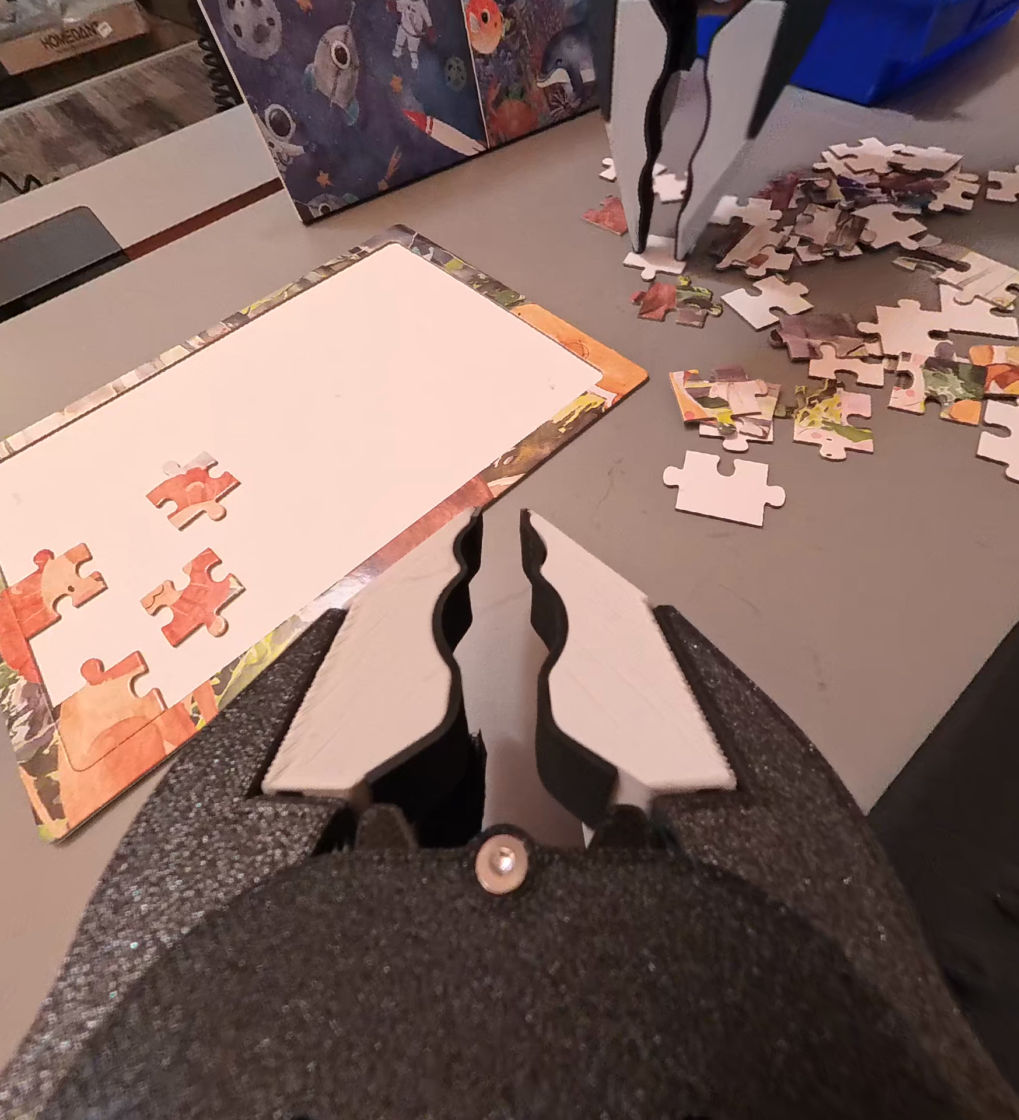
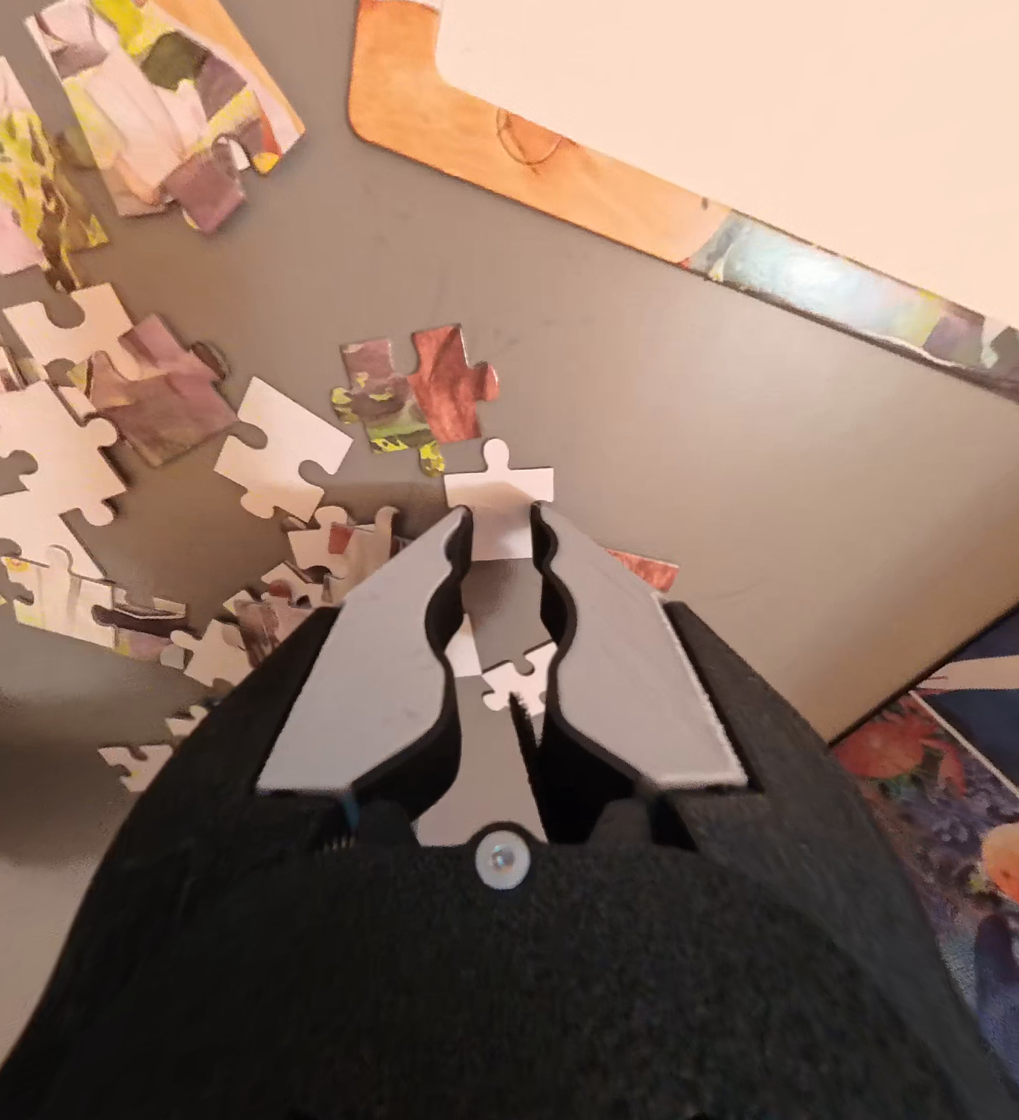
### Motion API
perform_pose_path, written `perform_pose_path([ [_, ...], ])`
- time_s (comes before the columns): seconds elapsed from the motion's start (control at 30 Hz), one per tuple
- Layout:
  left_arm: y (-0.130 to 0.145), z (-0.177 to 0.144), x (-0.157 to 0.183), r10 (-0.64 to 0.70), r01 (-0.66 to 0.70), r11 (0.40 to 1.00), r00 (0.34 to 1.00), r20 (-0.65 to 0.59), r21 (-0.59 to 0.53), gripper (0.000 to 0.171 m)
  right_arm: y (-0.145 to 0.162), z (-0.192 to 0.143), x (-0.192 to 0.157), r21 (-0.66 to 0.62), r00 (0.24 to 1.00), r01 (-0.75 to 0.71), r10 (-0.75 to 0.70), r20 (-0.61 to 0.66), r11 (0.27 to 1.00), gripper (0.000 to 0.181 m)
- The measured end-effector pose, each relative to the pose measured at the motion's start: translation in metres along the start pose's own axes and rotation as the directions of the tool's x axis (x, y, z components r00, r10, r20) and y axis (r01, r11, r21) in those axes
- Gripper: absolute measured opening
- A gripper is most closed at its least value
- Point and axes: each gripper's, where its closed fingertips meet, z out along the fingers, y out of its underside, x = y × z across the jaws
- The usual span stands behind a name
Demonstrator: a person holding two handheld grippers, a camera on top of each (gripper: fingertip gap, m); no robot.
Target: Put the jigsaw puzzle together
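The puzzle board (image 1: pixel 555 436) lies on the grey table, with a white inner field and a printed rim. Three loose orange pieces (image 1: pixel 193 491) lie on the field, and one more (image 1: pixel 113 673) sits against the near left corner. My left gripper (image 1: pixel 502 515) hovers at the board's near edge, slightly open and empty. My right gripper (image 2: pixel 502 512) points down at a face-down white piece (image 2: pixel 497 485). Its tips stand on the piece, which lies flat and reaches out past both of them. The left wrist view shows the same: the right gripper (image 1: pixel 661 245) is upright on that piece (image 1: pixel 652 263).
A heap of loose pieces (image 1: pixel 846 224) covers the table's right side and also shows in the right wrist view (image 2: pixel 70 424). A lone white piece (image 1: pixel 722 488) lies near my left gripper. A picture box (image 1: pixel 373 103) stands behind the board and a blue bin (image 1: pixel 894 48) behind the heap. The board's corner (image 2: pixel 555 176) lies ahead of my right gripper. Left tips to right tips: about 20 centimetres.
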Motion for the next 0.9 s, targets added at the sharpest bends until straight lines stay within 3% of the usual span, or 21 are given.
perform_pose_path([
  [0.1, 0.0, 0.0, 0.0, 0.005, -0.005, 1.0, 1.0, 0.001, -0.001, 0.012, -0.001, 0.0, 0.0, -0.033, 0.998, -0.032, 0.034, 0.062, 0.999, 0.019],
  [0.23, -0.002, -0.001, 0.0, 0.004, -0.004, 1.0, 1.0, 0.004, 0.012, 0.012, 0.0, 0.0, -0.002, -0.017, 0.999, -0.042, 0.042, 0.022, 0.999, 0.019],
  [0.33, -0.002, -0.002, 0.001, 0.007, -0.007, 1.0, 1.0, 0.003, 0.014, 0.012, -0.01, -0.01, -0.012, 0.098, 0.992, -0.121, 0.118, 0.036, 0.988, 0.018],
  [0.4, -0.003, -0.002, 0.001, 0.014, -0.014, 1.0, 1.0, 0.005, 0.02, 0.012, -0.032, -0.024, -0.022, 0.266, 0.982, -0.187, 0.171, 0.081, 0.946, 0.018],
  [0.47, -0.007, -0.004, 0.003, 0.017, -0.017, 0.999, 1.0, -0.004, 0.047, 0.012, -0.073, -0.048, -0.04, 0.506, 0.953, -0.289, 0.192, 0.235, 0.813, 0.018],
  [0.5, -0.013, -0.007, 0.005, 0.014, -0.012, 0.997, 1.0, -0.016, 0.078, 0.013, -0.098, -0.065, -0.051, 0.622, 0.925, -0.354, 0.167, 0.34, 0.698, 0.019],
  [0.57, -0.034, -0.019, 0.014, 0.013, -0.001, 0.981, 0.998, -0.062, 0.195, 0.029, -0.14, -0.109, -0.066, 0.765, 0.838, -0.512, 0.029, 0.546, 0.392, 0.018],
  [0.6, -0.046, -0.027, 0.019, 0.024, -0.001, 0.965, 0.996, -0.081, 0.264, 0.033, -0.153, -0.13, -0.069, 0.764, 0.774, -0.601, -0.068, 0.63, 0.235, 0.018],
  [0.67, -0.067, -0.045, 0.024, 0.056, -0.022, 0.922, 0.995, -0.077, 0.386, 0.042, -0.165, -0.159, -0.071, 0.658, 0.628, -0.753, -0.274, 0.728, 0.022, 0.019],
  [0.77, -0.096, -0.073, 0.029, 0.108, -0.062, 0.843, 0.993, -0.055, 0.535, 0.045, -0.18, -0.167, -0.073, 0.518, 0.489, -0.853, -0.435, 0.756, -0.061, 0.018],
  [0.9, -0.113, -0.086, 0.039, 0.224, -0.15, 0.81, 0.973, -0.062, 0.567, 0.061, -0.199, -0.17, -0.084, 0.485, 0.432, -0.874, -0.51, 0.744, -0.032, 0.018],
])
